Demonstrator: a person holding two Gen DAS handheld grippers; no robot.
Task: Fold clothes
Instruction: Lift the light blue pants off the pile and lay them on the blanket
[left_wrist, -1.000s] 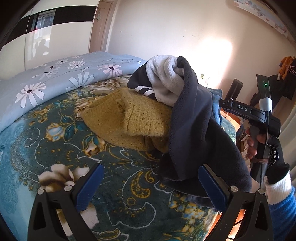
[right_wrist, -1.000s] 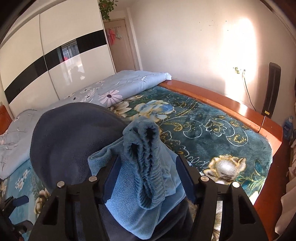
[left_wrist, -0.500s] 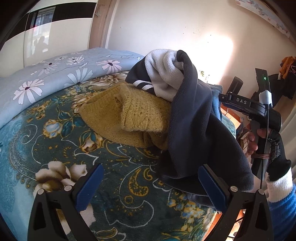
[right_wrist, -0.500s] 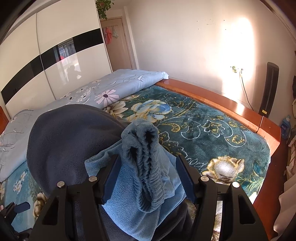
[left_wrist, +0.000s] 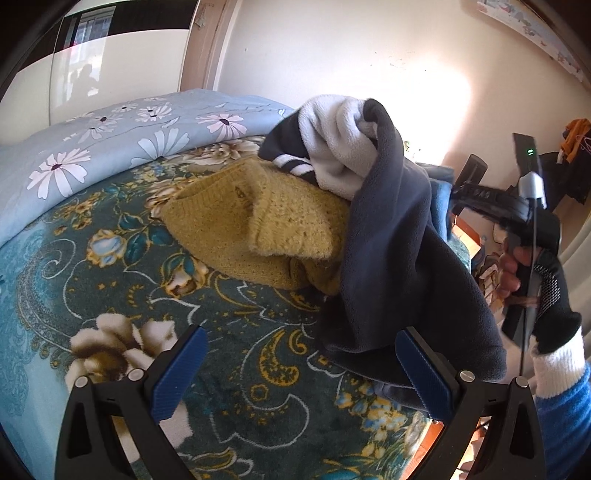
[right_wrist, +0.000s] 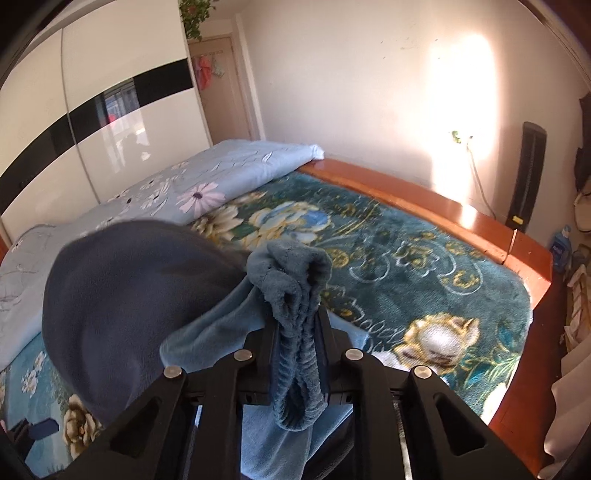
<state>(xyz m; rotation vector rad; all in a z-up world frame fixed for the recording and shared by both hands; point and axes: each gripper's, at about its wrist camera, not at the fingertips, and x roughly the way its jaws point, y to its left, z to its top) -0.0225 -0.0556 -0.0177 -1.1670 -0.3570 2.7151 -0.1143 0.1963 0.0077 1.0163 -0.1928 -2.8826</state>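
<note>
A pile of clothes lies on the bed: a mustard knit sweater (left_wrist: 258, 221), a white and navy fleece garment (left_wrist: 332, 147) and a dark grey fleece (left_wrist: 399, 258) draped over them. My left gripper (left_wrist: 295, 369) is open and empty, low over the blanket in front of the pile. My right gripper (right_wrist: 295, 332) is shut on the bunched waistband of a light blue fleece garment (right_wrist: 295, 288), beside the dark grey fleece (right_wrist: 129, 295). The right gripper also shows in the left wrist view (left_wrist: 509, 206), behind the pile.
A teal floral blanket (right_wrist: 424, 266) covers the bed, with a pale blue daisy quilt (left_wrist: 110, 147) along the far side. The wooden bed frame (right_wrist: 443, 206) runs by the wall. A black tower heater (right_wrist: 526, 173) stands at the wall.
My right gripper has closed on the blue garment's waistband. My left gripper has stayed open and shifted slightly nearer the pile.
</note>
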